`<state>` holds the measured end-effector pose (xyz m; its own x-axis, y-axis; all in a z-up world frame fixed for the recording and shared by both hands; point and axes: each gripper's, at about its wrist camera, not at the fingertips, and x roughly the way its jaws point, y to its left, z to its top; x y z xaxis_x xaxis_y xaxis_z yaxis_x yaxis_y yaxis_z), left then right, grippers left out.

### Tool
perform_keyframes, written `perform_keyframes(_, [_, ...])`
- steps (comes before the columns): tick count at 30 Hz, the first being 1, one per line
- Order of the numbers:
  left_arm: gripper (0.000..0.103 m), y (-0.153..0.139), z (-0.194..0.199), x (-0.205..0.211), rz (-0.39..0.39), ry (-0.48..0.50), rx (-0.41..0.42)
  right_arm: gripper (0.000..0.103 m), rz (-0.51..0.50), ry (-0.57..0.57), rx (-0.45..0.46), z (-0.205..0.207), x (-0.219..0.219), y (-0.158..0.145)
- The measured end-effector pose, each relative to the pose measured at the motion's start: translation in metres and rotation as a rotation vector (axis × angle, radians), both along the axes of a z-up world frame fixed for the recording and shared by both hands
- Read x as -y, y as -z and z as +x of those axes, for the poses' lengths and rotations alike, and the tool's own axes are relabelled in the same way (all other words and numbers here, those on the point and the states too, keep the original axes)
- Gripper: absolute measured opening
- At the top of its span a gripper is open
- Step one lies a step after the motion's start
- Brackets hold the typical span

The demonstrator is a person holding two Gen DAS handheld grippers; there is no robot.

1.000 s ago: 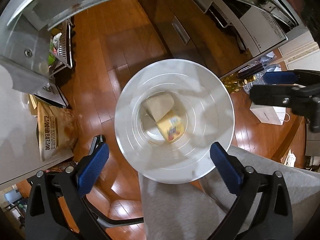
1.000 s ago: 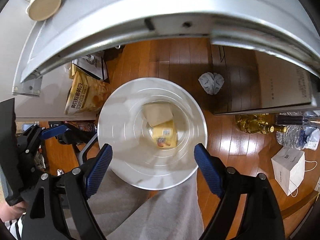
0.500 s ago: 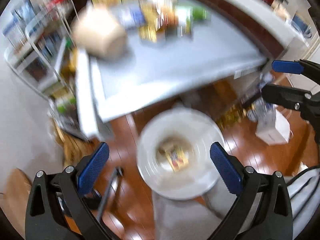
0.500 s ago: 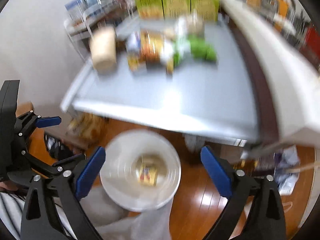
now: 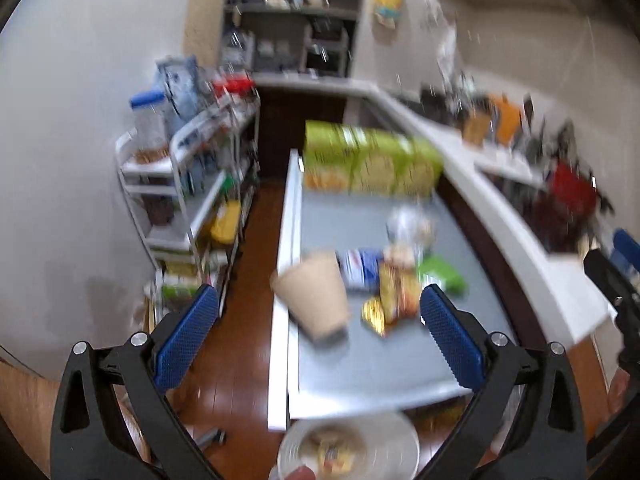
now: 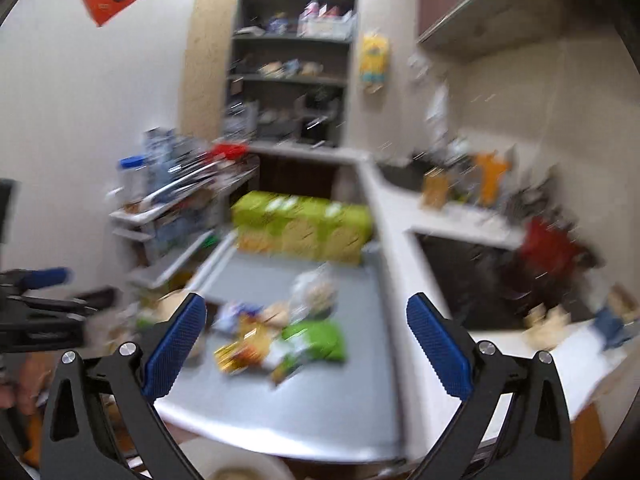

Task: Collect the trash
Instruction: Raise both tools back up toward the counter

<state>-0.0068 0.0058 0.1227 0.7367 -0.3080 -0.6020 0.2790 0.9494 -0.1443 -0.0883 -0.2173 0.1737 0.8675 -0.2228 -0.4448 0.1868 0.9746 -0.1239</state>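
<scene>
Trash (image 5: 394, 300), a blurred heap of yellow, green and blue wrappers, lies mid-bench beside a tipped paper cup (image 5: 314, 296). Nearest, a white bin (image 5: 404, 446) stands on the wooden floor (image 5: 244, 280) below the grey bench (image 5: 372, 364). Left gripper (image 5: 316, 336) and right gripper (image 6: 306, 346) hang released, fingers spread, nothing between. Behind the heap are green boxes (image 5: 372, 164), wire racks, a shelving unit.

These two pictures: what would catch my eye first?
Probably the row of bright green boxes at the far end of the grey table. Nearer lies a heap of snack wrappers, with a tan paper cup at the table's left edge. A white bin sits on the floor below.
</scene>
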Motion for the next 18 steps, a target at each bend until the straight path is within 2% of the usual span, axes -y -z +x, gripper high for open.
perform_keyframes(1, [0.101, -0.002, 0.001, -0.001, -0.007, -0.017, 0.026, 0.099, -0.018, 0.050, 0.010, 0.003, 0.002, -0.002])
perform_keyframes(3, [0.101, -0.005, 0.007, -0.005, -0.039, -0.032, 0.044, 0.099, -0.017, 0.044, -0.015, 0.013, 0.001, -0.002])
perform_keyframes(6, [0.101, -0.004, 0.013, -0.010, -0.111, -0.061, 0.004, 0.099, -0.025, 0.011, -0.012, 0.018, -0.003, -0.002])
perform_keyframes(8, [0.101, -0.003, 0.013, -0.012, -0.127, -0.061, -0.028, 0.099, -0.011, -0.001, 0.002, 0.015, -0.004, -0.004])
perform_keyframes(11, [0.101, 0.001, 0.013, -0.008, -0.053, -0.057, -0.073, 0.099, 0.071, -0.030, -0.048, 0.017, 0.001, 0.002])
perform_keyframes(13, [0.101, 0.001, 0.010, -0.006, -0.014, -0.051, -0.052, 0.099, 0.123, -0.023, -0.072, 0.013, 0.002, 0.007])
perform_keyframes(18, [0.101, 0.001, 0.003, -0.002, 0.067, -0.032, -0.018, 0.099, 0.349, -0.033, -0.131, 0.013, 0.030, 0.017])
